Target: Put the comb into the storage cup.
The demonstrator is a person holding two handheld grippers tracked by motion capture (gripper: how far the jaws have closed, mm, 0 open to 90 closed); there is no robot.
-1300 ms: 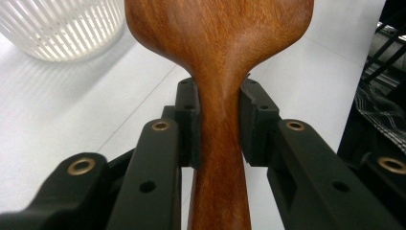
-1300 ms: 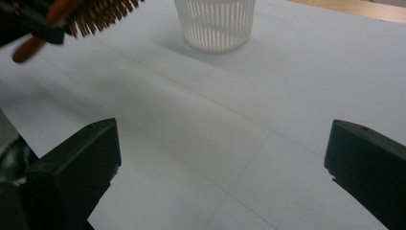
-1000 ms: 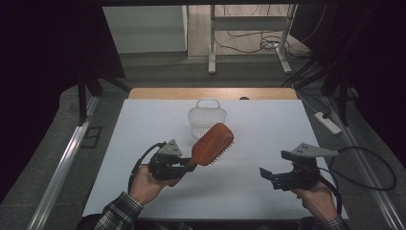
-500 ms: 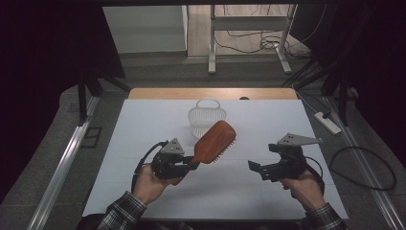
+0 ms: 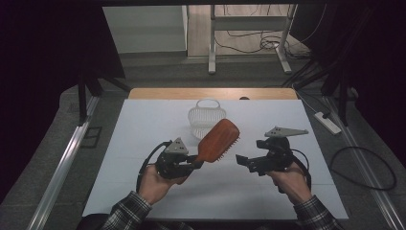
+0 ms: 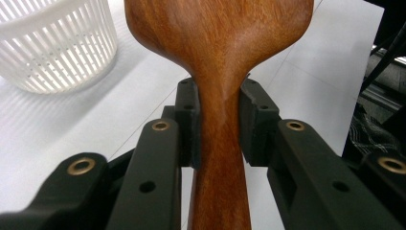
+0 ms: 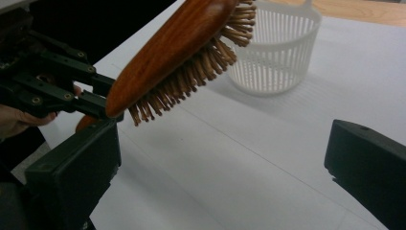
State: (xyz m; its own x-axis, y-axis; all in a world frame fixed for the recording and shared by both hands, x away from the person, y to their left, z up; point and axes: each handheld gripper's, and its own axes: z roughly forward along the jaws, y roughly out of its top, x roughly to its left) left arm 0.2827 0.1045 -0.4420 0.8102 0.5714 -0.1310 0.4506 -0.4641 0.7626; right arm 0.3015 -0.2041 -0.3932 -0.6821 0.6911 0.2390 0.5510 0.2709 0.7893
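Observation:
A wooden hairbrush (image 5: 218,139) with a reddish-brown back is held up off the table, its head slanting up and to the right. My left gripper (image 5: 195,162) is shut on the brush's handle; in the left gripper view both pads press the narrow neck of the hairbrush (image 6: 221,120). The bristles of the hairbrush (image 7: 177,62) face down and toward my right gripper (image 5: 242,162). That gripper stands open a short way right of the brush head, with nothing between its fingers (image 7: 76,167).
A white slatted plastic basket (image 5: 206,116) stands on the white table (image 5: 143,129) just behind the brush; the basket (image 7: 277,52) sits beyond the brush head. A wooden strip runs along the table's far edge (image 5: 210,93). Cables lie on the floor to the right.
My right gripper has moved left toward the brush head and risen slightly. The left gripper and the brush have stayed in place.

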